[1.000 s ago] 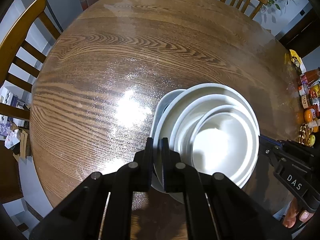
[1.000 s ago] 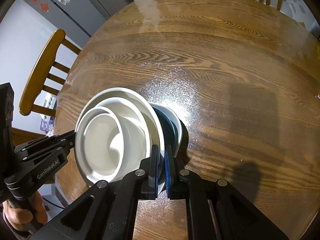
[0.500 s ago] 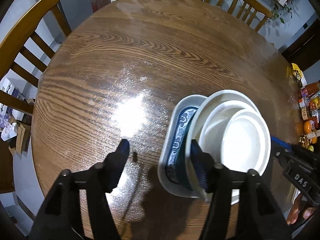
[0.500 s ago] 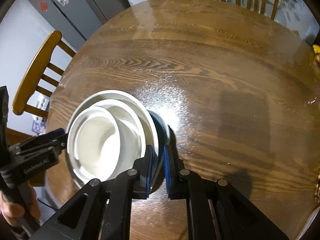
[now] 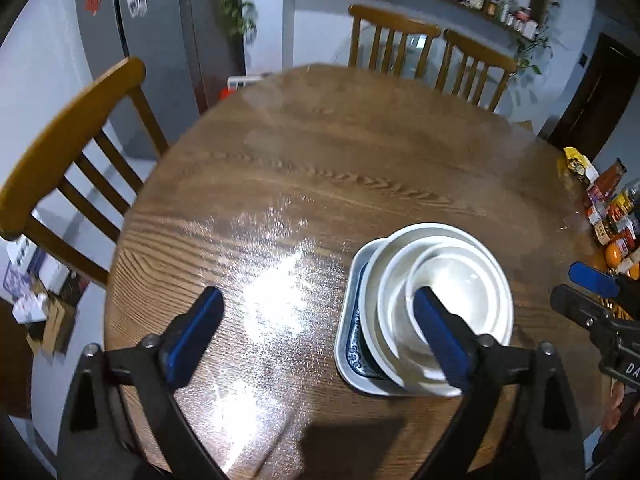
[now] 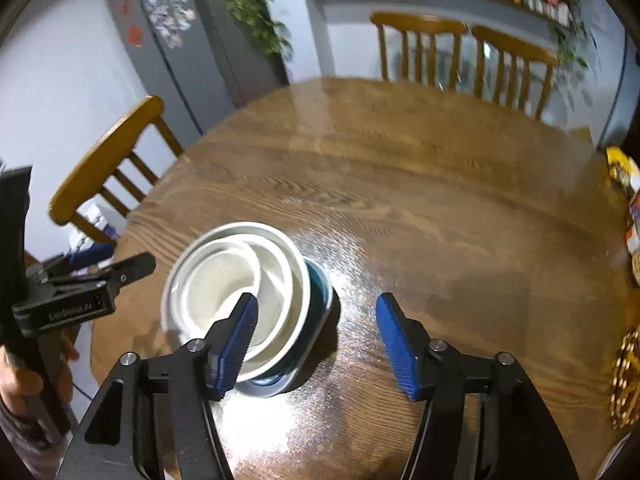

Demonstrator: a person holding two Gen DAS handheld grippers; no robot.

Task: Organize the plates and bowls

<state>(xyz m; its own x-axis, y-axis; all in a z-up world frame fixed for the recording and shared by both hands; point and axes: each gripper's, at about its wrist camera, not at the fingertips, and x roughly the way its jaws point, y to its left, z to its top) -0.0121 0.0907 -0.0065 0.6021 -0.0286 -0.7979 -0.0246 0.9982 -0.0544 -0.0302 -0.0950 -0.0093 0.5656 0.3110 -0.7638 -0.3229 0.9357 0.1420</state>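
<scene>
A stack of nested white bowls [image 5: 448,292] sits on a blue-patterned rectangular plate [image 5: 352,344] on the round wooden table [image 5: 320,168]. The same bowls [image 6: 236,280] and plate [image 6: 316,292] show in the right wrist view. My left gripper [image 5: 316,320] is open and empty, raised above the table, its right finger in front of the bowls. My right gripper [image 6: 316,328] is open and empty, raised over the stack's right side. Each gripper shows at the edge of the other's view.
Wooden chairs stand at the left [image 5: 72,168] and at the far side [image 5: 432,48] of the table. Bottles, snack packets and fruit [image 5: 612,216] crowd the table's right edge. A grey fridge [image 5: 152,40] stands behind.
Both grippers have opened, let go of the stack's rim and pulled up and back. The stack now rests flat on the table.
</scene>
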